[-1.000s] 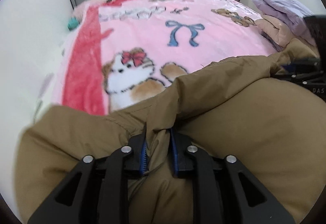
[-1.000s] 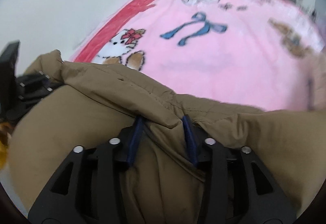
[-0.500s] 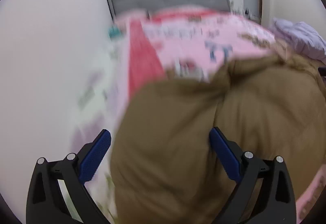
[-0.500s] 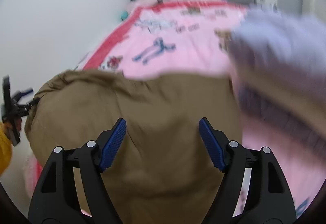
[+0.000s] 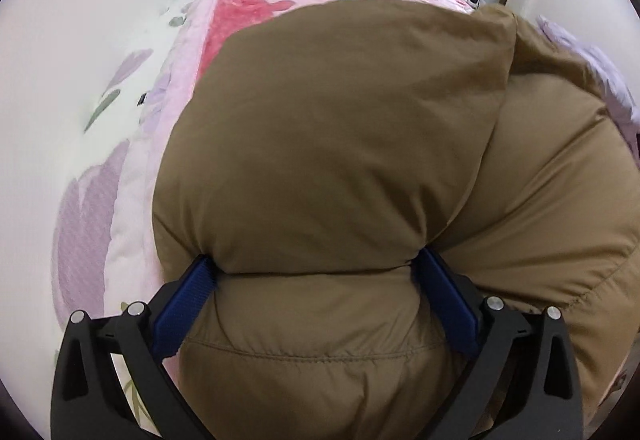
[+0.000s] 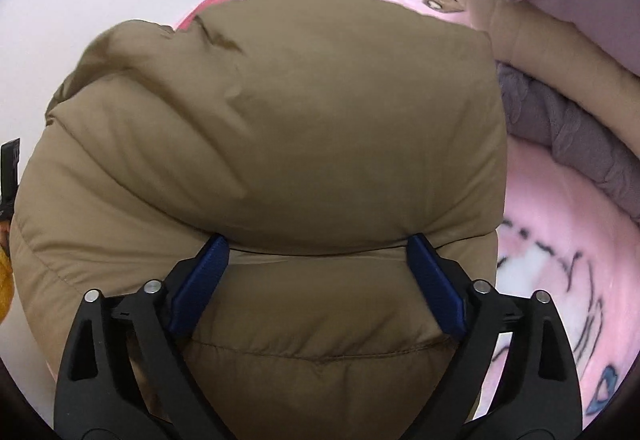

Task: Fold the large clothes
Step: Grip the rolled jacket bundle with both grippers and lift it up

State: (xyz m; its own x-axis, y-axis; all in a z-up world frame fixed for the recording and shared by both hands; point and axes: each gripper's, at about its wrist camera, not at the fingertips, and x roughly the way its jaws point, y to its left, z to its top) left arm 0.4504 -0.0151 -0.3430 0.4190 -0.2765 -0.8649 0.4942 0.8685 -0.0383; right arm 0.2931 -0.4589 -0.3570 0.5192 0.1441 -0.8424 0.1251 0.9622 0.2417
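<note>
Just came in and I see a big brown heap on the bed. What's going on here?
A person is folding a puffy brown jacket on a pink blanket, with a gripper in each hand. Both the left gripper and the right gripper have just been opening; their jaws now stand wide, with the padded bulk bulging between them, so the jacket looks released rather than pinched. A pile of other clothes lies beside it.

Left gripper [image 5: 316, 272]: pointed steeply down over the brown padded jacket [image 5: 340, 144], jaws spread wide, having just been opening.
Left pads [image 5: 184, 300]: flanked a puffed fold of the jacket, touching it.
Right gripper [image 6: 318, 254]: likewise angled down over the jacket, jaws wide, just been opening.
Right pads [image 6: 436, 284]: flanked the same bulge.
</note>
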